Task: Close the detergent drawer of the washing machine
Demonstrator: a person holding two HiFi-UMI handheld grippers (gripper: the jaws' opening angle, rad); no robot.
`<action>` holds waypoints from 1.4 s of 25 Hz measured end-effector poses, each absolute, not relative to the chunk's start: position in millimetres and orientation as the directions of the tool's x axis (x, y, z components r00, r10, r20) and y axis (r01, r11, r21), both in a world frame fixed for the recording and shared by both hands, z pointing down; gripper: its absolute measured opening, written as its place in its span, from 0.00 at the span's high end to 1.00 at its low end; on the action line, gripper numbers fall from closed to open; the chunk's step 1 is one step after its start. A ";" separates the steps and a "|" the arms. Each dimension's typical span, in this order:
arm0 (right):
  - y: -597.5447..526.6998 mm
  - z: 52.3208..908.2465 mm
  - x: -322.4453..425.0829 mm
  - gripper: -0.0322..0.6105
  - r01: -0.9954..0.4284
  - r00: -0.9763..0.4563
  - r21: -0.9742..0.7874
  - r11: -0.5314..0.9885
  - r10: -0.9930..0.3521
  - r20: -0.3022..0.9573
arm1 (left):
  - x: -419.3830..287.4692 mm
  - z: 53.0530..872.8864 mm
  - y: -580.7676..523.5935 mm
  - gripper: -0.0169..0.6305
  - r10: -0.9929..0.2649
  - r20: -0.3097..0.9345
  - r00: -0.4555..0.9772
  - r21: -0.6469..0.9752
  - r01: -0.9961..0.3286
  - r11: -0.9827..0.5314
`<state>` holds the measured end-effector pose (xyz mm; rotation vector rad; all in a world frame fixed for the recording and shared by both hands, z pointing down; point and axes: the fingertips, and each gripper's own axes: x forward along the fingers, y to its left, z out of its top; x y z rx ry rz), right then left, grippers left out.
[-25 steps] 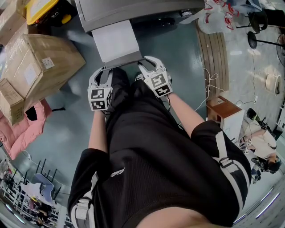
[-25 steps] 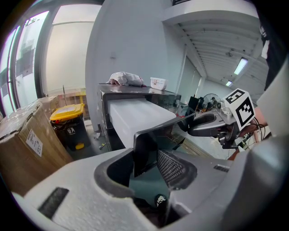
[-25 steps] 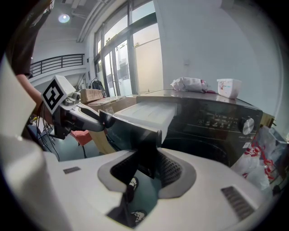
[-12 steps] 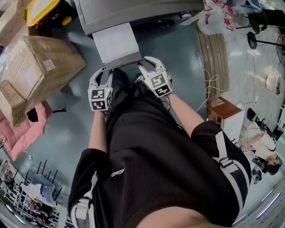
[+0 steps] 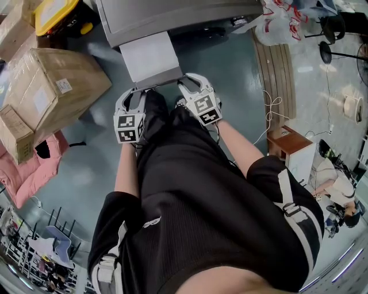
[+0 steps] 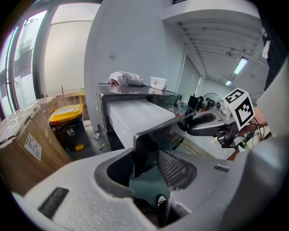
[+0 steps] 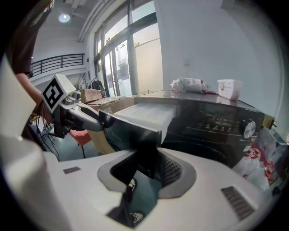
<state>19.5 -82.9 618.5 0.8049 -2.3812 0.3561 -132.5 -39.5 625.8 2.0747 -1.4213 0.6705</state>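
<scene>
The washing machine (image 5: 172,17) stands at the top of the head view with its detergent drawer (image 5: 149,54) pulled far out toward me. The drawer's dark front panel (image 5: 164,77) spans between my two grippers. My left gripper (image 5: 138,92) is at the panel's left end, which sits between its open jaws (image 6: 146,164). My right gripper (image 5: 192,83) is at the right end, and that end of the drawer front (image 7: 131,133) stands between its open jaws (image 7: 146,169). I see no pads pressing on the panel. Each gripper shows in the other's view: the right gripper (image 6: 203,124) and the left gripper (image 7: 86,118).
Large cardboard boxes (image 5: 54,86) and a yellow-lidded bin (image 6: 67,119) stand to the left of the machine, with a pink cloth (image 5: 29,166) on the floor. Plastic bags (image 5: 282,23), wooden boards (image 5: 276,63) and a small wooden table (image 5: 293,143) lie to the right. A bag (image 7: 192,84) and a tub (image 7: 229,89) rest on the machine.
</scene>
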 end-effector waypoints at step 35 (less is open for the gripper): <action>-105.1 619.8 9.1 0.75 -0.635 -0.623 -0.061 0.770 -0.463 0.630 | -142.6 625.2 -62.4 0.71 -0.669 0.662 0.338 0.159 -0.935 -0.316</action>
